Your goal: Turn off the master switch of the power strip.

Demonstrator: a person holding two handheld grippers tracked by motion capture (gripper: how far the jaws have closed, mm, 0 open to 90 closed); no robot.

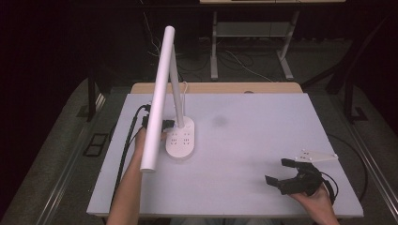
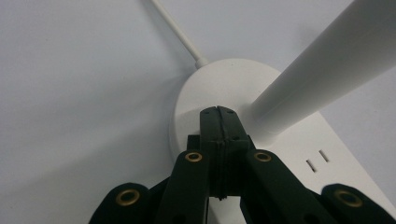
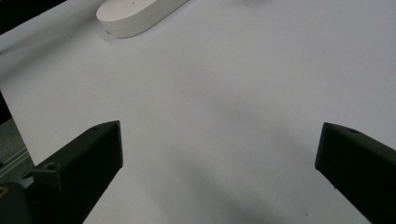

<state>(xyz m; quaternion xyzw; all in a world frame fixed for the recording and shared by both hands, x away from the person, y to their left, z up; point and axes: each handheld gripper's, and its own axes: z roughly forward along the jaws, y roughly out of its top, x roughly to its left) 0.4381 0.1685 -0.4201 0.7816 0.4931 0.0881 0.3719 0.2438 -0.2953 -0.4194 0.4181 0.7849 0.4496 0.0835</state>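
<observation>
A: The room behind was dark, with desk legs and loose cables on the floor past the far edge of the white table (image 1: 263, 140). What stood on it?

B: A white lamp (image 1: 159, 93), left of the middle. Its oval base (image 1: 180, 140) carried socket holes, and a thin cord ran off toward the far side.

A: Where were the tools?

B: The left gripper (image 2: 218, 112) had its jaws pressed together, nothing between them, with the tips resting on the base just beside the foot of the stem (image 2: 322, 60). The right gripper (image 1: 280, 172) sat at the near right, well apart from the lamp, its jaws spread wide over bare table.

A: So which step was that?

B: Likely pressing a switch on the base, though none could be made out under the tips. The next move probably called for a light downward push, then a straight lift clear of the stem.
</observation>
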